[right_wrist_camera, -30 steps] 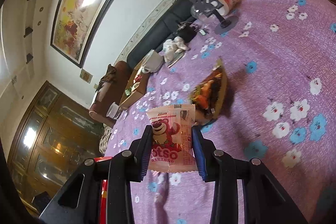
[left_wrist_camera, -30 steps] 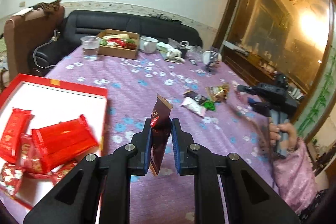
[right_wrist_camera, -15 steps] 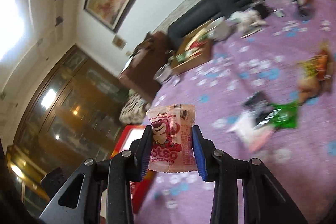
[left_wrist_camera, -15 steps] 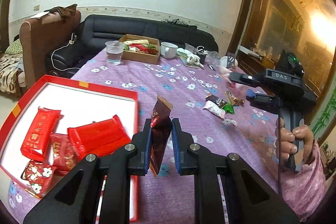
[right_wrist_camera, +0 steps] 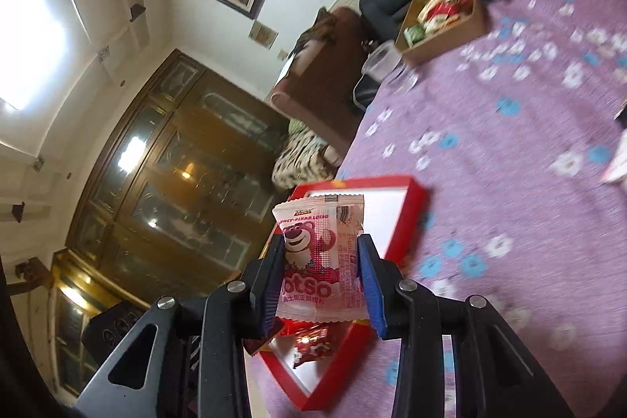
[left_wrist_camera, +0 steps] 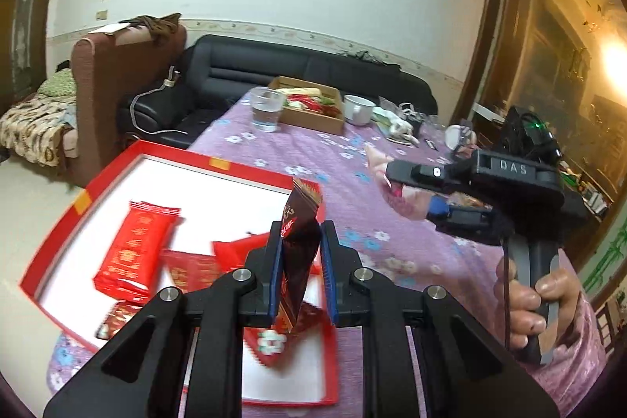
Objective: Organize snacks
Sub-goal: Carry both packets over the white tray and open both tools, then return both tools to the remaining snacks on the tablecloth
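Left wrist view: left claw [left_wrist_camera: 301, 267] clamped on dark brown foil snack sachet [left_wrist_camera: 298, 253], upright, above red-rimmed white-floored cardboard tray [left_wrist_camera: 84, 198] w/ red packets. Right claw [right_wrist_camera: 319, 279] grips pink bear-print sachet [right_wrist_camera: 319, 261] over tray's edge. Advise: lower each over bare white floor before release; avoid stacking, keep claws apart.

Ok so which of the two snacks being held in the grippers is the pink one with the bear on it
The pink bear packet, in the right gripper. The left gripper holds a dark brown packet instead.
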Demonstrator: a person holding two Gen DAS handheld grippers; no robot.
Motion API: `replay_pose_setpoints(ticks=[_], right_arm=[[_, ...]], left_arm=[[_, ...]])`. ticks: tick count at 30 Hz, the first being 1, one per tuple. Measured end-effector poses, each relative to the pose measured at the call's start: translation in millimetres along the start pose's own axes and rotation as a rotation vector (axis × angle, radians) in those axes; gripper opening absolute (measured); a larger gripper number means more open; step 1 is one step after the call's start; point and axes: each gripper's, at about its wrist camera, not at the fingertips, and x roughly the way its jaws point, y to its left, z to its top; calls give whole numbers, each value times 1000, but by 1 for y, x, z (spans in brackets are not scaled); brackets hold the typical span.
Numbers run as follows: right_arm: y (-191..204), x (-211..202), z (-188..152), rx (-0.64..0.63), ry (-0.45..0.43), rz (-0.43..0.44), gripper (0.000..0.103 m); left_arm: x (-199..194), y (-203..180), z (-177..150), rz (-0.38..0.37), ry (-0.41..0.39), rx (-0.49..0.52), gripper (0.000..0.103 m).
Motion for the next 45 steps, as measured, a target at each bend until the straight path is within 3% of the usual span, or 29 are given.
replay_pose_setpoints(ticks=[15,38,40,42,44,45], right_arm=[[18,62,-21,-27,107,37,37],[21,83,-27,-84,139,29,39],[19,82,-26,-73,131,32,40],[14,77,-24,-60,116,34,42],[8,69,-20,-45,93,25,44],[6,65,-19,-39,83,21,44]], left_arm=[[-3,30,3,216,-55,38,15],[10,39,2,334,-38,62,16],[12,43,1,339,-25,48,21],[12,47,0,343,-22,26,48],[9,49,0,356,-39,5,60],[7,50,0,359,-54,0,60]])
